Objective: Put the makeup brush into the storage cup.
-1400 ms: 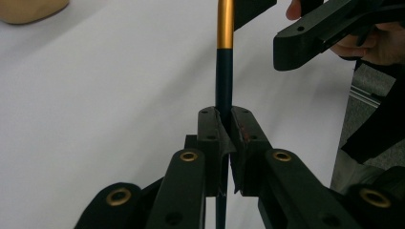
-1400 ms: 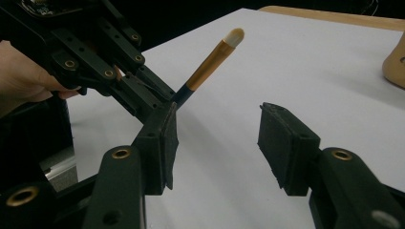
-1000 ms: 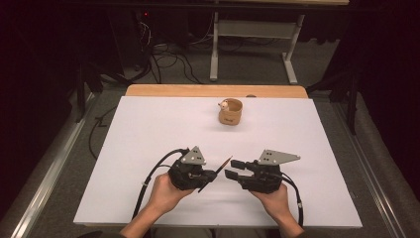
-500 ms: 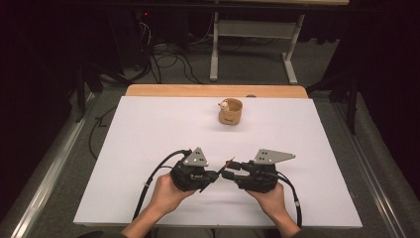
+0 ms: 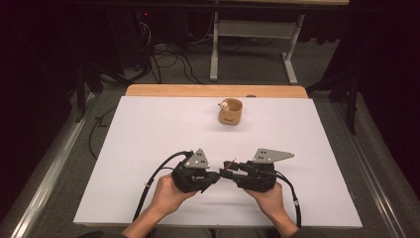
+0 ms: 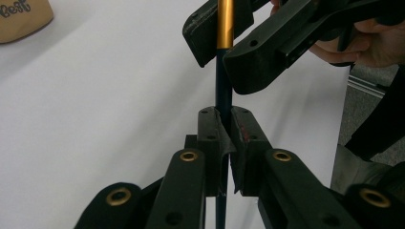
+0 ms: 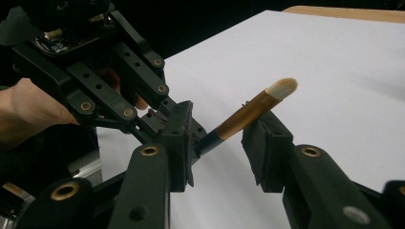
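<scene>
near edge of table [image 5: 148, 124], middle | grippers have closed in till jaw tips meet | left gripper [image 5: 214, 177] clamped on brush [image 7: 248, 112] handle | right gripper [image 5: 229, 166] jaws apart around ferrule, not gripping | handover looks imminent | cup [image 5: 231, 111] sits toward far edge

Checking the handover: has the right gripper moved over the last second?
Yes. The right gripper has shifted left toward the left gripper, closing the gap between them, while the cup keeps its place on the table.
</scene>
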The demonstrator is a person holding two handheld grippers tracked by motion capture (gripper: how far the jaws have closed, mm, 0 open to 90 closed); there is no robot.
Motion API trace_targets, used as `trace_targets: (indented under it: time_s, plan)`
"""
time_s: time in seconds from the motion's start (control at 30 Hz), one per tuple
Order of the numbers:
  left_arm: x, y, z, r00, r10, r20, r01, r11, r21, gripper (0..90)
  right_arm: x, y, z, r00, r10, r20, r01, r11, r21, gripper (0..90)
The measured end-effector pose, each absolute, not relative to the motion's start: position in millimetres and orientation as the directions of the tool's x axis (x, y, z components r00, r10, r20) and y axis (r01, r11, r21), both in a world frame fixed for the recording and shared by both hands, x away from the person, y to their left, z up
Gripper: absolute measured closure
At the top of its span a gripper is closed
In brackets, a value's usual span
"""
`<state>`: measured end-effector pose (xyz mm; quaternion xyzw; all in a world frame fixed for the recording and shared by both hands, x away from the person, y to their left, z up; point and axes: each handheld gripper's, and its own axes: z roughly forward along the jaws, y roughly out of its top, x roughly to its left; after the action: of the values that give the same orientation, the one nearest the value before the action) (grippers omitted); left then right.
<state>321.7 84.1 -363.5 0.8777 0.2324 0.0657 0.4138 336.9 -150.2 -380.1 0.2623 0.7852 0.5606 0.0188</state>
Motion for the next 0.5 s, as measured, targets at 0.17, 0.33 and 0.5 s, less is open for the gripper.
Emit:
trace_targets:
  time_s: [0.17, 0.33, 0.5]
  plan:
    - [321.3, 83.1, -363.5, 0.885, 0.460, -0.065, 0.345, -0.556, 0.756, 83.4, 337.6, -149.9, -381.1, -0.860, 0.429, 0.276, 0.399, 0.229, 0.888, 67.6]
    - [320.6, 83.0, -363.6, 0.885, 0.461, -0.063, 0.341, -0.552, 0.761, 83.4, 338.6, -150.5, -381.1, -0.860, 0.427, 0.280, 0.401, 0.225, 0.888, 70.7]
    - [320.1, 82.4, -363.6, 0.886, 0.459, -0.059, 0.337, -0.551, 0.763, 83.4, 338.7, -150.1, -381.7, -0.860, 0.424, 0.285, 0.405, 0.226, 0.886, 73.3]
